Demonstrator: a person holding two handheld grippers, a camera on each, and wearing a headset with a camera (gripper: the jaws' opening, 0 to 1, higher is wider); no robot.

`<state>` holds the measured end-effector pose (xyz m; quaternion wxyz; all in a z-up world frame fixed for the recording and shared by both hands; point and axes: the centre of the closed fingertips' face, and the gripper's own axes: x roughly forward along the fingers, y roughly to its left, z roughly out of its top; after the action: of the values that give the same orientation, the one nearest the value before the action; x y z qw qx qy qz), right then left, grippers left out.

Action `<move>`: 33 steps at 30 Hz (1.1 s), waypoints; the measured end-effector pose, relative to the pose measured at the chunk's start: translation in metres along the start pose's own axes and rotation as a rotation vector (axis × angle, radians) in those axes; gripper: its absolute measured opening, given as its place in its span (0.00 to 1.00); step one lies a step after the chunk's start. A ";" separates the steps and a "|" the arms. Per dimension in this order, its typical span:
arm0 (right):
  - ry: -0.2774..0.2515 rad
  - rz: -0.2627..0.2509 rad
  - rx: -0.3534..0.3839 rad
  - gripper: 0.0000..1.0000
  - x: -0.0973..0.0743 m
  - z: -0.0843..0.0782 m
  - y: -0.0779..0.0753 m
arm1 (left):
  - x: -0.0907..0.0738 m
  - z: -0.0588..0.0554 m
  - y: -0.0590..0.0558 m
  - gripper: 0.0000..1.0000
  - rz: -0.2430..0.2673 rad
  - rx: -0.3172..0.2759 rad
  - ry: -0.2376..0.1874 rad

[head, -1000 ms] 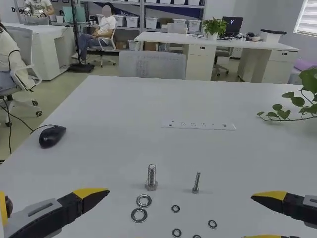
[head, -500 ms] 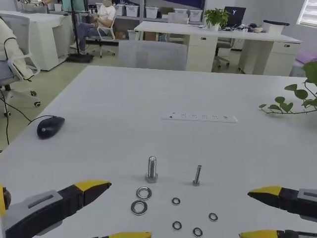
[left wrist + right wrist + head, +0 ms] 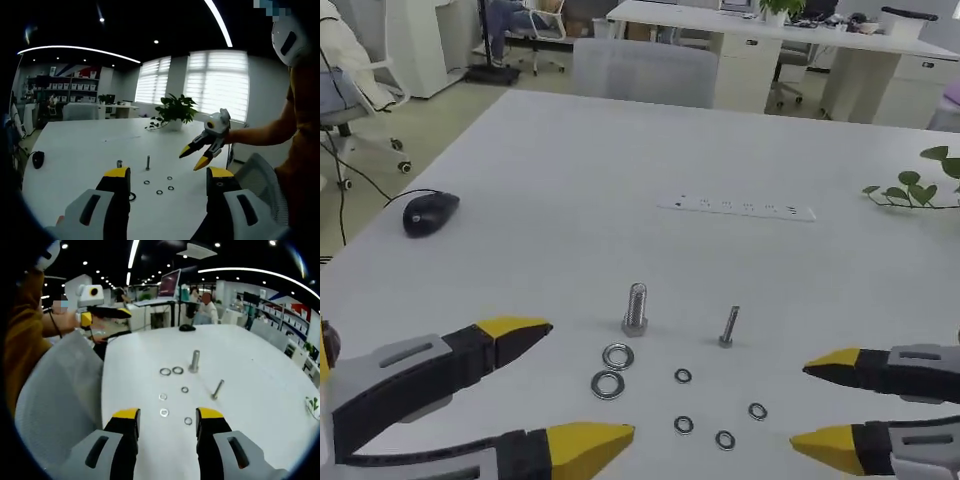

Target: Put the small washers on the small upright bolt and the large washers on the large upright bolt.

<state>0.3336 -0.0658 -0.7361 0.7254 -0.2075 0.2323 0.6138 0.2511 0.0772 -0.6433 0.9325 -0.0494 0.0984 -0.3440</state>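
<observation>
White and matte, the table (image 3: pixel 620 150) runs from the near edge far into an open office. At its near left the left gripper (image 3: pixel 169 172) hovers above the top, its black, yellow-tipped fingers (image 3: pixel 515 328) spread wide apart with nothing between them. At the near right the right gripper (image 3: pixel 798 403) also hangs over the table, its two yellow tips likewise parted and empty. Between the two grippers lie four small washers (image 3: pixel 684 425), thin silver rings scattered loosely and flat on the table, well apart from one another. Just left of them are two large washers (image 3: pixel 618 356), thicker rings lying flat side by side, so close that I cannot tell whether they touch. Just beyond the large rings the large bolt (image 3: pixel 636 308) stands on its hex head with the threaded end up. To its right, apart from it, the small bolt (image 3: pixel 729 327) stands slim and close to upright. No washer sits on either bolt. Farther off a white power strip (image 3: pixel 735 208) lies across the middle, a black mouse (image 3: pixel 430 212) rests near the left edge, and green plant (image 3: pixel 910 190) leaves trail in from the right. Past the far edge stand a grey chair (image 3: pixel 645 72) and white desks (image 3: pixel 770 20).
</observation>
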 end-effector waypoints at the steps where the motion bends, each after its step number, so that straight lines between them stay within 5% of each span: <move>1: 0.015 0.012 -0.001 0.46 0.004 -0.002 -0.001 | 0.000 0.001 0.001 0.61 0.001 -0.003 -0.004; 15: 0.244 0.119 -0.112 0.43 0.026 -0.029 -0.016 | 0.001 0.003 0.006 0.61 0.000 -0.007 -0.013; 25: 0.542 0.193 -0.288 0.31 0.049 -0.064 -0.030 | 0.005 0.002 0.003 0.61 -0.015 -0.009 -0.007; 33: 0.591 0.214 -0.324 0.29 0.060 -0.063 -0.033 | 0.002 0.002 0.001 0.61 -0.013 -0.011 -0.007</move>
<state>0.3696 -0.0605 -0.8224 0.5162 -0.4628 0.3522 0.6287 0.2538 0.0768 -0.6421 0.9302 -0.0566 0.0967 -0.3494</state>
